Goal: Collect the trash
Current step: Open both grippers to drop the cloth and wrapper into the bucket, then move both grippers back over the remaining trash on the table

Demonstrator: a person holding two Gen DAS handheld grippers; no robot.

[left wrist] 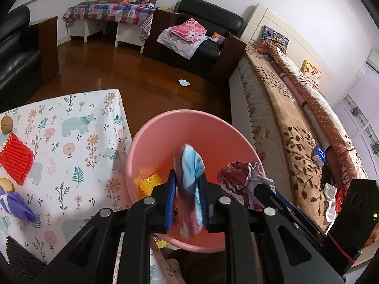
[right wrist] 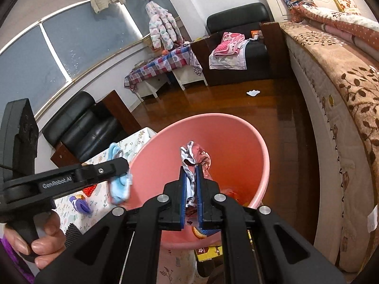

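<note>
A pink bin (left wrist: 213, 127) stands on the floor between the table and the bed; it also shows in the right wrist view (right wrist: 236, 127). My left gripper (left wrist: 187, 189) is shut on a crumpled blue and pink wrapper (left wrist: 189, 165) and holds it over the bin's mouth. From the right wrist view the left gripper (right wrist: 111, 168) and its blue wrapper (right wrist: 118, 184) sit at the bin's left rim. My right gripper (right wrist: 191, 179) is shut on a crumpled red and white wrapper (right wrist: 196, 156) above the bin. That wrapper (left wrist: 241, 177) shows at the bin's right rim. Yellow trash (left wrist: 150, 184) lies inside the bin.
A table with a floral cloth (left wrist: 78, 127) is left of the bin, with a red ridged piece (left wrist: 15, 158), a purple wrapper (left wrist: 16, 203) and round brown items on it. A bed (left wrist: 284, 123) is on the right. A white scrap (left wrist: 184, 82) lies on the wooden floor.
</note>
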